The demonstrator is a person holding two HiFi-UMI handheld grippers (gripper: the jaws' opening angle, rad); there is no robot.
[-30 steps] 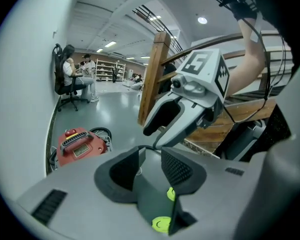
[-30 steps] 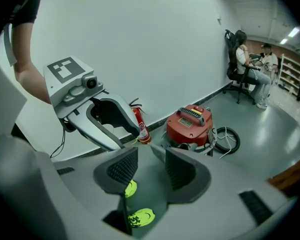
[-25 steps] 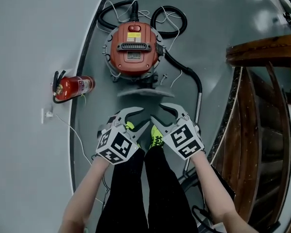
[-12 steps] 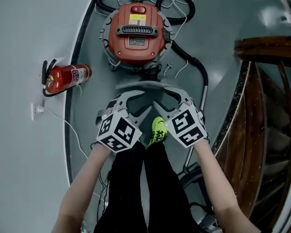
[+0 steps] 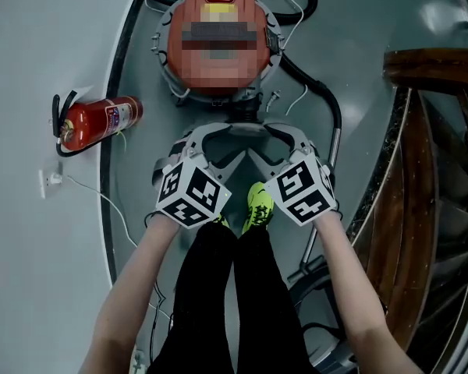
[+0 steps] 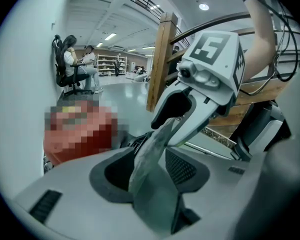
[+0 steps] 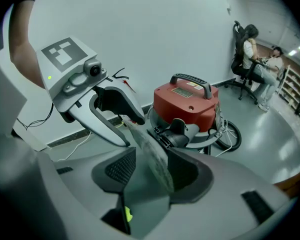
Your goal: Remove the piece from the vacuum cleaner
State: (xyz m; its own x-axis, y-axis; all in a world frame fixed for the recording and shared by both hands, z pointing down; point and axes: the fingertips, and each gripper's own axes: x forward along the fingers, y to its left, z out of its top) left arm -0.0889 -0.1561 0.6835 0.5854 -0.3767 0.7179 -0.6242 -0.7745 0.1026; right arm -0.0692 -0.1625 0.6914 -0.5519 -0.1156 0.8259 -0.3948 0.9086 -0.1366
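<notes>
1 piece [image 5: 240, 128], long axis left-right

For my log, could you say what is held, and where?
Grey flat piece, ends between opening jaws of left hand-held gripper and right hand-held gripper, apparently unpinched.

vacuum cleaner [image 5: 216, 41] ahead, fire extinguisher [image 5: 93, 121] to its left, stairs [image 5: 433, 76] at right

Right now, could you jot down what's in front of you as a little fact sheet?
vacuum cleaner: red, round, on the floor ahead
grey piece: thin, standing between both claws
left claw: jaws opening, grey piece between them
right claw: jaws opening, grey piece between them
fire extinguisher: red, lying on the floor left of the vacuum cleaner
</notes>
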